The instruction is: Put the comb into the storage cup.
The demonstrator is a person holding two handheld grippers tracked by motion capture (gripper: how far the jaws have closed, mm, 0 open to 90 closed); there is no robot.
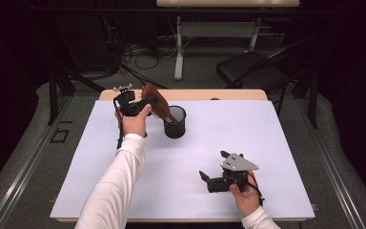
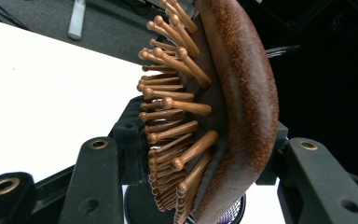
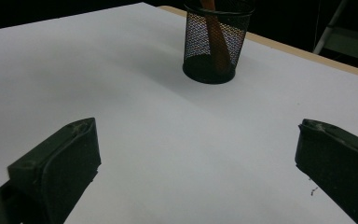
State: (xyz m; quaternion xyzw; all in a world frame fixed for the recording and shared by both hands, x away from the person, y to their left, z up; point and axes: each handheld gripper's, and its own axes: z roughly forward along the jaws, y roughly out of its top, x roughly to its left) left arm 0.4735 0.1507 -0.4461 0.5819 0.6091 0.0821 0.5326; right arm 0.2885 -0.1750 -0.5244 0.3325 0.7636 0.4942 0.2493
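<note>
One wooden hairbrush (image 1: 153,101) is gripped by the left claw (image 1: 148,102), which is clenched on the brush head. In the left gripper view, the round-tipped wooden pins (image 2: 175,112) are seen pointing to the left, with a black jaw pressed on each side of the head. The brush handle is tilted down into one black mesh cup (image 1: 175,122), which is stood on the white worktop (image 1: 195,157) near the far edge. The right claw (image 1: 213,166) is held well apart from the cup, near the person's side, and its jaws are spread wide with nothing between them. One black chair (image 1: 252,67) is seen on the floor behind the worktop.
</note>
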